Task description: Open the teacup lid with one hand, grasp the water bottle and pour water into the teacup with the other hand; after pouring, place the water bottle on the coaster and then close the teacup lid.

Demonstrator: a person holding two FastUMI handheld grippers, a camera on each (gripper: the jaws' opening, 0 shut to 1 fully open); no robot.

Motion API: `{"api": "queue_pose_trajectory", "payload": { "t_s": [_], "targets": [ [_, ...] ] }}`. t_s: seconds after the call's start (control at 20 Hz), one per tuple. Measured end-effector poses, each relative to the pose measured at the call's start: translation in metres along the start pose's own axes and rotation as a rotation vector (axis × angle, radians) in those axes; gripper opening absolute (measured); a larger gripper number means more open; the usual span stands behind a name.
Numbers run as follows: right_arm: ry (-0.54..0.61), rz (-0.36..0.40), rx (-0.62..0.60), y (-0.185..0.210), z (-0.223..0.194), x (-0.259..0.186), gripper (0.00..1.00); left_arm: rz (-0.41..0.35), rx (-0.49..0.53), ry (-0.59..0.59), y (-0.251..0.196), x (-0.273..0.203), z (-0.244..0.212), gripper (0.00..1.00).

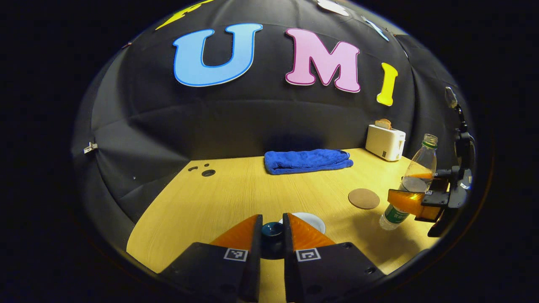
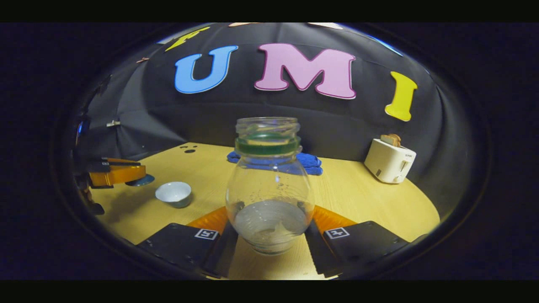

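My left gripper (image 1: 272, 229) is clenched on the dark blue knob of the teacup lid (image 1: 272, 231), both orange fingers pressing its sides, and the right gripper view shows that lid lifted clear and held off to the side of the white teacup (image 2: 173, 193), which stands open on the wooden table (image 2: 362, 189). The lid looks like glazed ceramic, so I judge it slick, brittle and light; the knob is the 1 sensible place to hold, and a firm pinch matters because a drop would chip it. My right gripper (image 2: 269, 223) is clamped around the water bottle (image 2: 269, 189), its 2 fingers pressing the clear body at about the water line. The bottle is uncapped, thin plastic, roughly a third full, so I reckon it is light, and soft enough to buckle if squeezed hard. In the left gripper view it stands upright above the table, beside the round cork coaster (image 1: 364, 198). Tilting will shift the water toward the neck, so I would pour slowly.
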State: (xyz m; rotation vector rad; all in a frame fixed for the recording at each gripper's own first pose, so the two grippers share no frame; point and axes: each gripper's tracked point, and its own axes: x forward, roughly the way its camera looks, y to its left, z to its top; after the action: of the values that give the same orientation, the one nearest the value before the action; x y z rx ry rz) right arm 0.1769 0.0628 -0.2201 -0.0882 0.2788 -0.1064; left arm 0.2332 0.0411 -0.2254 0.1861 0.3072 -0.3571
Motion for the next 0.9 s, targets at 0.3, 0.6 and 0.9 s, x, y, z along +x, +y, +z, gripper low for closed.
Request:
{"api": "queue_pose_trajectory", "payload": {
  "t_s": [0.3, 0.6, 0.9],
  "targets": [
    [-0.057, 0.002, -0.294, 0.007, 0.036, 0.008, 0.74, 0.026, -0.036, -0.049, 0.016, -0.025, 0.018, 0.27],
    [-0.117, 0.015, -0.575, 0.029, 0.059, 0.032, 0.77, 0.094, -0.096, -0.072, 0.057, -0.053, 0.017, 0.24],
    [-0.140, 0.034, -0.808, 0.051, 0.054, 0.066, 0.73, 0.153, -0.125, -0.063, 0.094, -0.070, 0.000, 0.27]
  ]
}}
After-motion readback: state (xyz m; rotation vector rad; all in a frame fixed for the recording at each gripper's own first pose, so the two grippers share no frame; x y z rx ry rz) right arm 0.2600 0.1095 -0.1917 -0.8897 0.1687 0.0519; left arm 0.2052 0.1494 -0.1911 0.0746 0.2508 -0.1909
